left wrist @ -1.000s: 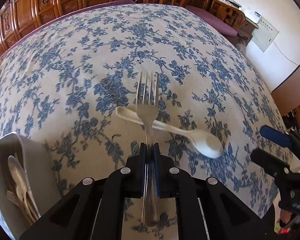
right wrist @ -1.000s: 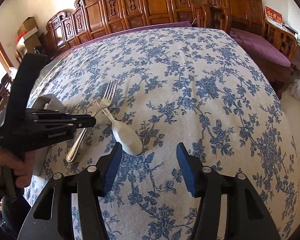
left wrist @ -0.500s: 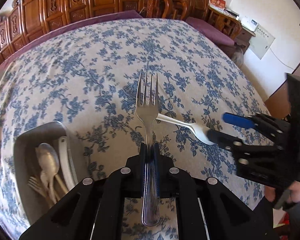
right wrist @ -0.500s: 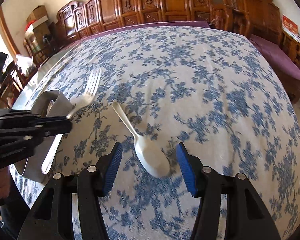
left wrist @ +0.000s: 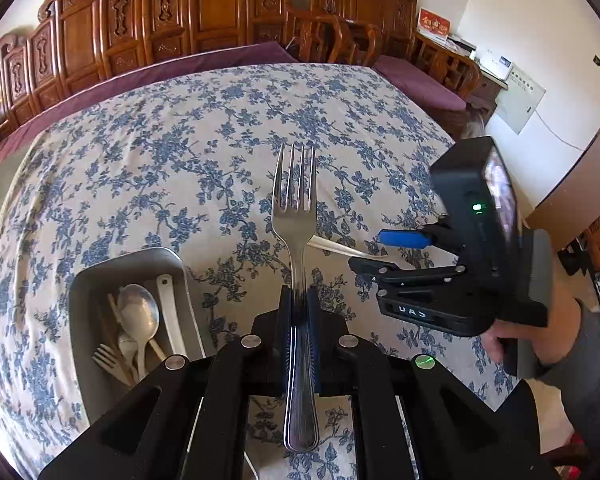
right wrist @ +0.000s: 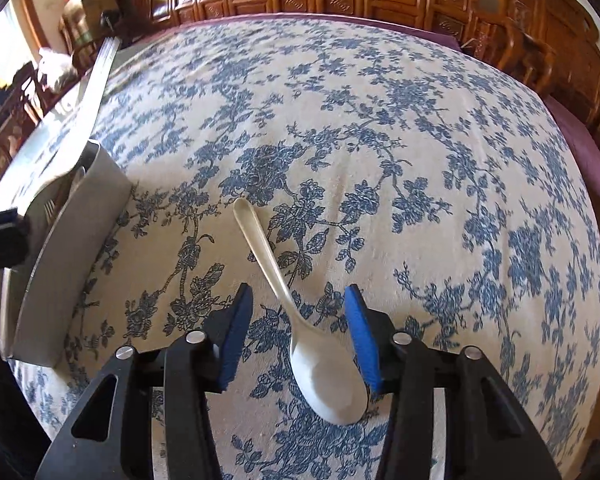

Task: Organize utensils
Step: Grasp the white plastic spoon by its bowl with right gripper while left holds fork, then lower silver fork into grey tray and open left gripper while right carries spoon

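Observation:
My left gripper [left wrist: 299, 300] is shut on a steel fork [left wrist: 294, 216] and holds it above the table, tines pointing away. A grey metal tray [left wrist: 80, 292] lies to its left and holds several spoons and forks; it also shows at the left edge of the right wrist view [right wrist: 60, 272]. My right gripper [right wrist: 296, 300] is open and low over the table, its blue pads on either side of a white plastic spoon [right wrist: 320, 368] that lies flat, bowl toward me. The right gripper [left wrist: 380, 250] and the spoon's handle [left wrist: 332, 246] show in the left wrist view.
The table wears a blue floral cloth [right wrist: 380, 128]. Carved wooden chairs [left wrist: 204, 28] line the far edge, with purple cushions [left wrist: 416, 80] at the right. The tray's near wall [right wrist: 72, 248] stands left of the spoon.
My left gripper lifted the fork off the spoon and drew back, bringing the tray more into view. My right gripper moved in until its open pads straddle the white spoon.

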A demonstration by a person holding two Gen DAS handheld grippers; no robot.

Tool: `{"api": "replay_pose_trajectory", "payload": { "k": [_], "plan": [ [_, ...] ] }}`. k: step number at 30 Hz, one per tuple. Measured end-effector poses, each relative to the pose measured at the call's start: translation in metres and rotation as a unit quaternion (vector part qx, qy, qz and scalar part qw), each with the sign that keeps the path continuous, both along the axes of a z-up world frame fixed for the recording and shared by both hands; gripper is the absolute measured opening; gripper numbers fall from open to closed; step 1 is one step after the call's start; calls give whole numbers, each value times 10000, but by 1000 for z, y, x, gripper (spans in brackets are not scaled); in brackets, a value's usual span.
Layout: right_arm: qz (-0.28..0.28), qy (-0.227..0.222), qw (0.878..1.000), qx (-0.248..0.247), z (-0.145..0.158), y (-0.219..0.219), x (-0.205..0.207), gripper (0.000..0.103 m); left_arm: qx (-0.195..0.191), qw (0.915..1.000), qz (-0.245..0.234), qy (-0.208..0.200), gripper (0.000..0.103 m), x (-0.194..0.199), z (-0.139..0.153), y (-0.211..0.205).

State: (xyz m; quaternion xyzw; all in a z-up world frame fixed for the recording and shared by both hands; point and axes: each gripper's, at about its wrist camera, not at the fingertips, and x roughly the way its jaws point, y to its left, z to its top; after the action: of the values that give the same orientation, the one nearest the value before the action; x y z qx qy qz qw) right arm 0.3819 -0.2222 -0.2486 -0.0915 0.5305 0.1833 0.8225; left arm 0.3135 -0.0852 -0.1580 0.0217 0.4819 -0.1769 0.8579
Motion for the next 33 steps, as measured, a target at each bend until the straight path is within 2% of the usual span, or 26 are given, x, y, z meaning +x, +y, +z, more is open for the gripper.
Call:
{"api": "replay_pose_trajectory", "payload": {
  "k": [2, 5, 13, 20, 33],
  "plan": [
    [65, 42, 9999, -143, -3, 3, 1, 38, -1, 10000, 10, -20, 6, -2, 2, 2],
    [129, 65, 9995, -286, -6, 5, -1, 32, -3, 10000, 24, -52, 6, -5, 6, 6],
    [62, 262, 9994, -219, -5, 3, -10, 9, -3, 9998, 79, -174, 6, -14, 19, 15],
    [-2, 228, 9997, -89, 6, 2, -31, 8, 7, 9995, 133, -278, 6, -26, 29, 25],
    [-63, -163, 9991, 377, 56, 8, -63, 8, 2, 9984, 424, -373, 6, -41, 36, 62]
  ]
}}
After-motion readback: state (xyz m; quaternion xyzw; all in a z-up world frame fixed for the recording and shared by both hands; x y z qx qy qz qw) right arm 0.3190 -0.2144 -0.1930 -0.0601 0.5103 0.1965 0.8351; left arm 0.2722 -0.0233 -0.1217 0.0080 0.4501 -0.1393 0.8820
